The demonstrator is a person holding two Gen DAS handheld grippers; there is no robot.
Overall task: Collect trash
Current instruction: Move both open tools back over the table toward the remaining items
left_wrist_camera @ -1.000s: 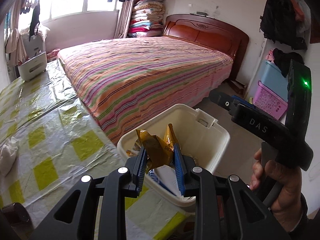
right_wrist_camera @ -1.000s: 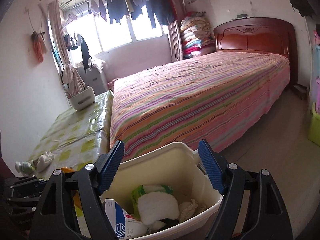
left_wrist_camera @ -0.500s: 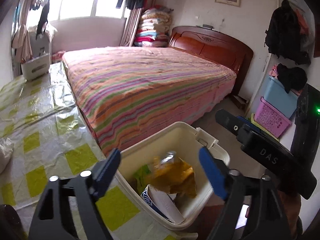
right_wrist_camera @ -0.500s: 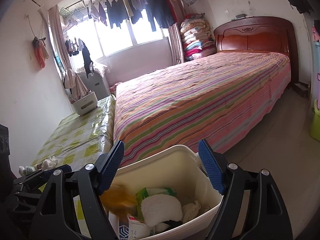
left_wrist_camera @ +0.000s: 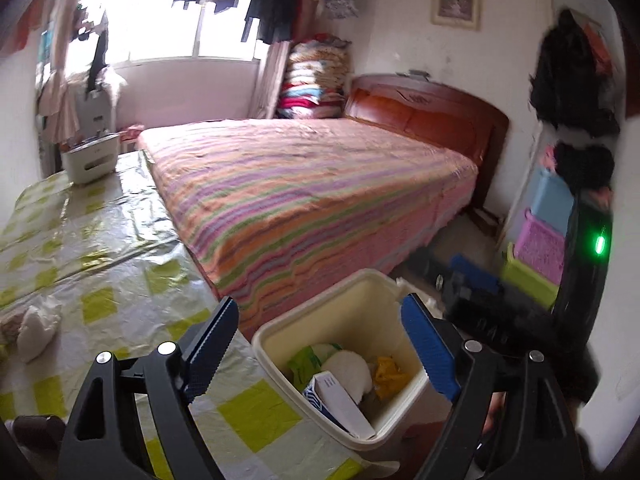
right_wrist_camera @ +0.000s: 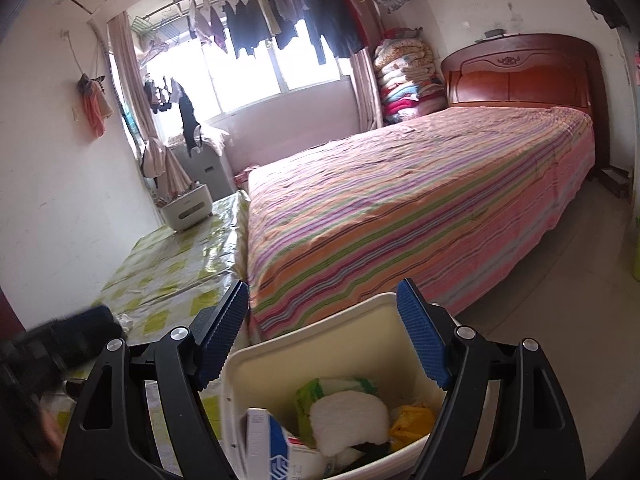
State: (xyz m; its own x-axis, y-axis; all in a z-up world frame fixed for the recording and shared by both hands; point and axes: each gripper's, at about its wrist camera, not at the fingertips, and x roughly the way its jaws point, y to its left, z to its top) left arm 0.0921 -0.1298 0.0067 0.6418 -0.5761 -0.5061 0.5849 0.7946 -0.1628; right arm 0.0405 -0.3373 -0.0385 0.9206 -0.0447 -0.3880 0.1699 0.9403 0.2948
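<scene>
Now the left gripper [left_wrist_camera: 320, 344] has just opened its fingers, nothing between them, above the bin [left_wrist_camera: 360, 292]. Inside lies the yellow wrapper [left_wrist_camera: 390, 376]. The right gripper [right_wrist_camera: 322, 330] is wide apart too, empty. Farther away lies the bed [left_wrist_camera: 304, 184].

Your left wrist camera looks forward and slightly down past its gripper [left_wrist_camera: 320, 344], sitting close above the cream trash bin [left_wrist_camera: 360, 292] at the edge of the desk [left_wrist_camera: 100, 248]. Your right wrist camera faces much the same way from just beside it, nearer the bin [right_wrist_camera: 320, 332]. Both views share the bin, the striped bed [right_wrist_camera: 420, 208], the desk and the window [right_wrist_camera: 248, 80].
</scene>
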